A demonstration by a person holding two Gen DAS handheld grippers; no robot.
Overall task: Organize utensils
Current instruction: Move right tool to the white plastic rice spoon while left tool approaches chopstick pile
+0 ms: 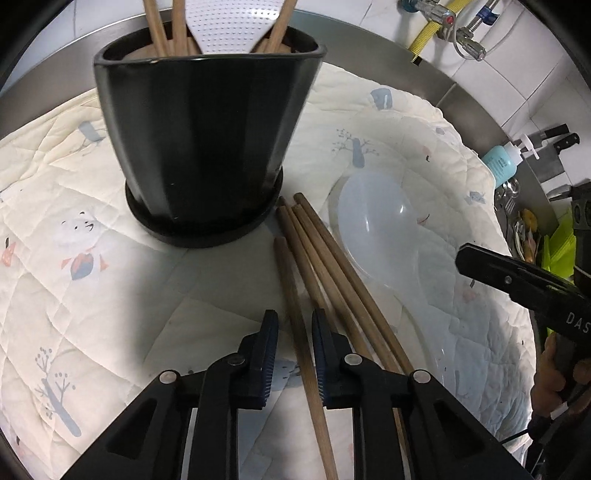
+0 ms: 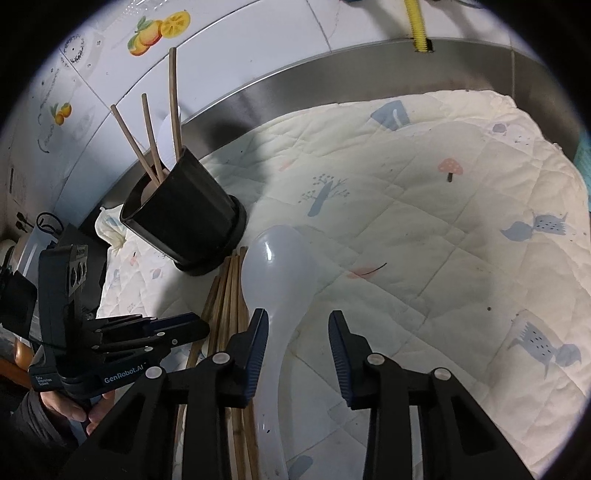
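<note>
The left gripper (image 1: 294, 341) is low over the cream quilted cloth (image 1: 92, 266) on the desk, its fingers (image 1: 269, 347) a little apart with one round wooden chopstick (image 1: 295, 314) lying between them, not yet pinched as far as the left wrist view shows. Just right of it lie the other loose wooden chopsticks (image 1: 332, 266), and beyond those the translucent white plastic rice spoon (image 2: 277, 280). The black tapered utensil holder (image 1: 207, 147) stands at the far left of the pile, already carrying upright chopsticks and a white dotted paddle (image 1: 229, 29). To do this well, the fingers should probably close squarely on that single stick only, lift before swinging, then tip it upright over the holder's open rim. The right gripper (image 2: 298, 350) hangs with fingers wide apart over the spoon's handle; it would best wait clear of the left gripper's path.
</note>
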